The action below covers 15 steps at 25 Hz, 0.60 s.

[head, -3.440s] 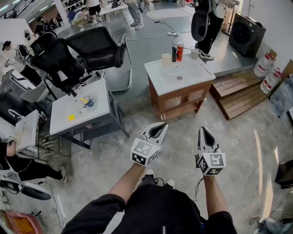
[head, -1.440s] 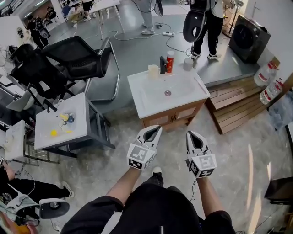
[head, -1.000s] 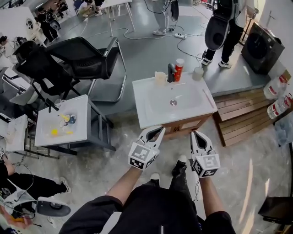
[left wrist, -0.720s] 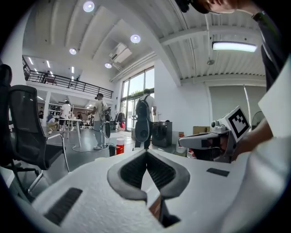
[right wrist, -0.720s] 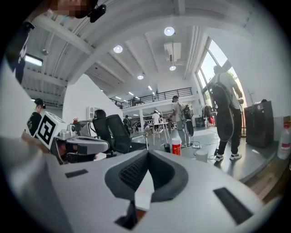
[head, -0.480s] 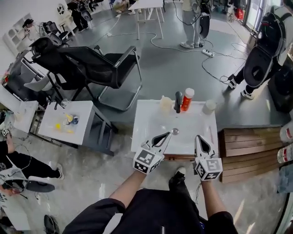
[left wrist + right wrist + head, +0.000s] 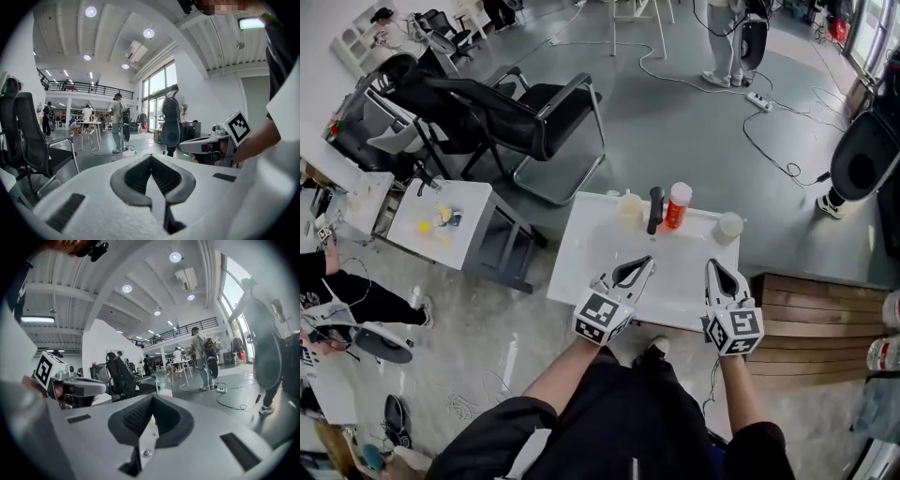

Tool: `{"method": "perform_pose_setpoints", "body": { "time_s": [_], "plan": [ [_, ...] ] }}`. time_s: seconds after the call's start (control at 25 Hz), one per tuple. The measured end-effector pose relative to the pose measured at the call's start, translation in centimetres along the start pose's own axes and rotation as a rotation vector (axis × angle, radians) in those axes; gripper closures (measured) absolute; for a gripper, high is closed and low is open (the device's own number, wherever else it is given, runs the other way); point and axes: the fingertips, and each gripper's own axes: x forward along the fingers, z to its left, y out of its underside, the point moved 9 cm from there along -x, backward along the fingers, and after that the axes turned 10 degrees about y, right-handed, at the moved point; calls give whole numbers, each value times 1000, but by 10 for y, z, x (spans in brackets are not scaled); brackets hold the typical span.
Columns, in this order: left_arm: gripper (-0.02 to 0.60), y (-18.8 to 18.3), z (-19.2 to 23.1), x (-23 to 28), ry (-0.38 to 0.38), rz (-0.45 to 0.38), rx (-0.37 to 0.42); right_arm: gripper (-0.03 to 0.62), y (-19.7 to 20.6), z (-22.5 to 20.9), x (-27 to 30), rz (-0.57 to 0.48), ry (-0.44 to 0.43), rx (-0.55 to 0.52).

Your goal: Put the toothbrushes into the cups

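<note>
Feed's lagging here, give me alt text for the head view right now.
A person stands at a white sink, holding the left gripper and right gripper, both shut and empty, over its front edge. Along the back stand a cream cup, black faucet, red bottle and white cup.

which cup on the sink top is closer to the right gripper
The white cup right of the orange bottle; the other cup stands left of the black faucet.

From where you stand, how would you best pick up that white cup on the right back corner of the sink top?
Probably by its side wall, near the middle, coming in level from the front edge with the right gripper. The white cup stands upright and alone, clear of the orange bottle, so there is room on either side of it.
</note>
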Motion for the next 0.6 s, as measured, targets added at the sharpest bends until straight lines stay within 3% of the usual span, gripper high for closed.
{"method": "perform_pose_setpoints", "body": {
  "time_s": [0.28, 0.6],
  "plan": [
    [574, -2, 6, 39, 1, -12, -4, 589, -5, -43, 12, -18, 18, -2],
    [574, 3, 3, 56, 19, -26, -16, 589, -9, -61, 11, -28, 47, -9]
  ]
}}
